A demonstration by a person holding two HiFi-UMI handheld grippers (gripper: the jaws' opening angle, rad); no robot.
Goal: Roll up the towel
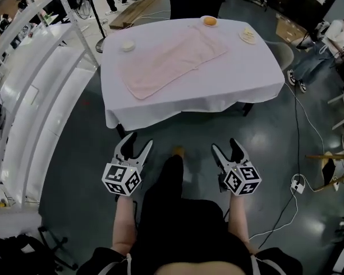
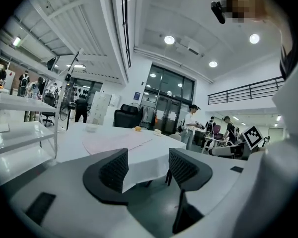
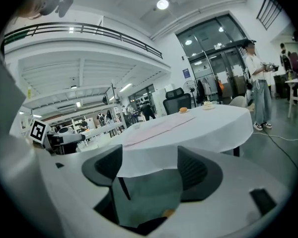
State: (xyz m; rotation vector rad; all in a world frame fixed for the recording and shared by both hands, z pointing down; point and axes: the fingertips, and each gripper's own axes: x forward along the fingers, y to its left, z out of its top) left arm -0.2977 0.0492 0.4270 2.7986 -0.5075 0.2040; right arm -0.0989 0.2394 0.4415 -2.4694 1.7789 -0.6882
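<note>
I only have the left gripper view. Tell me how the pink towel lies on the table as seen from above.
Observer: The pink cloth towel lies spread flat and unrolled, at a slant across the white-clothed table.
Operator: Report the right tool.
Observer: The right tool has its jaws apart, with nothing between them.
Operator: Place both tools against the table.
Observer: From the head view, the left tool and the right tool hang over the dark floor, short of the table's near edge.
</note>
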